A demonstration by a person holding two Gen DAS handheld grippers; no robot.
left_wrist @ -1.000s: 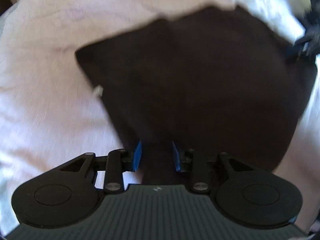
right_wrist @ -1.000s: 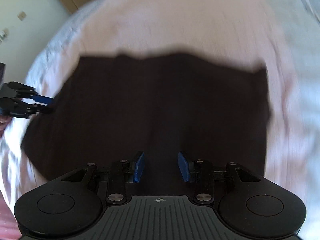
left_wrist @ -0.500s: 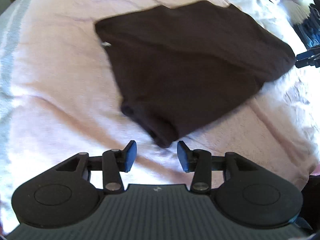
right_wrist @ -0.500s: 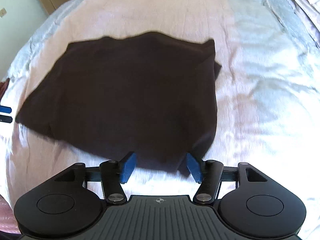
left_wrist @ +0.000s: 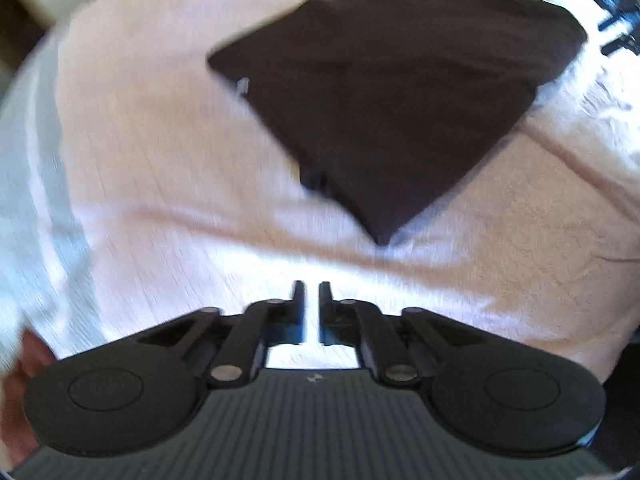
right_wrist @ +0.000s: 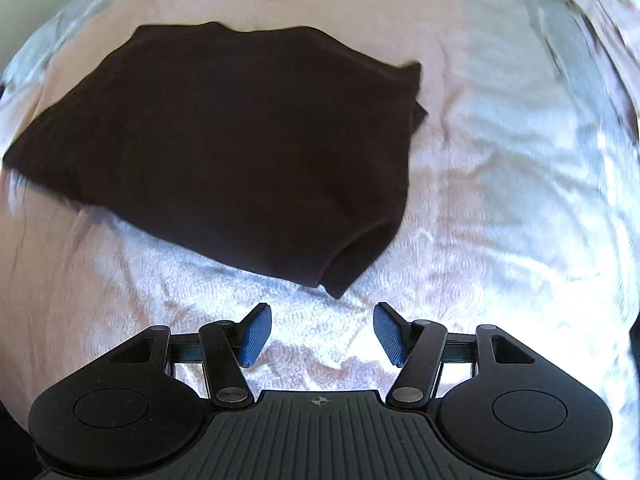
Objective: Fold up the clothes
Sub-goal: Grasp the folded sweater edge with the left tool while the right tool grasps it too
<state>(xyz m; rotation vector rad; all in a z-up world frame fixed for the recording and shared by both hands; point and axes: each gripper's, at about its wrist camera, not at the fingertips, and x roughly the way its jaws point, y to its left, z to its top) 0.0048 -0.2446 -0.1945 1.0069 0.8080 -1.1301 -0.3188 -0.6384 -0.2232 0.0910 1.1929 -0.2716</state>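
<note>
A dark brown garment (left_wrist: 392,92) lies folded flat on the pink bed cover (left_wrist: 160,160). A small white tag (left_wrist: 242,87) shows at its left edge. My left gripper (left_wrist: 312,292) hovers over bare cover just short of the garment's near corner. Its jaws are closing to a narrow gap with nothing between them. In the right wrist view the same garment (right_wrist: 224,148) lies ahead and to the left. My right gripper (right_wrist: 322,332) stands open and empty, just short of the garment's near sleeve end. The right gripper's black frame (left_wrist: 616,36) shows beyond the garment's far right corner.
The pink cover (right_wrist: 500,180) spreads wrinkled all round the garment, with wide bare room to the right in the right wrist view. Part of a hand (left_wrist: 24,364) shows at the lower left of the left wrist view. Wooden furniture stands blurred beyond the bed.
Both grippers have let go of the garment and drawn back from it, and it now lies flat ahead of them. The right jaws have spread wider. The left jaws have narrowed.
</note>
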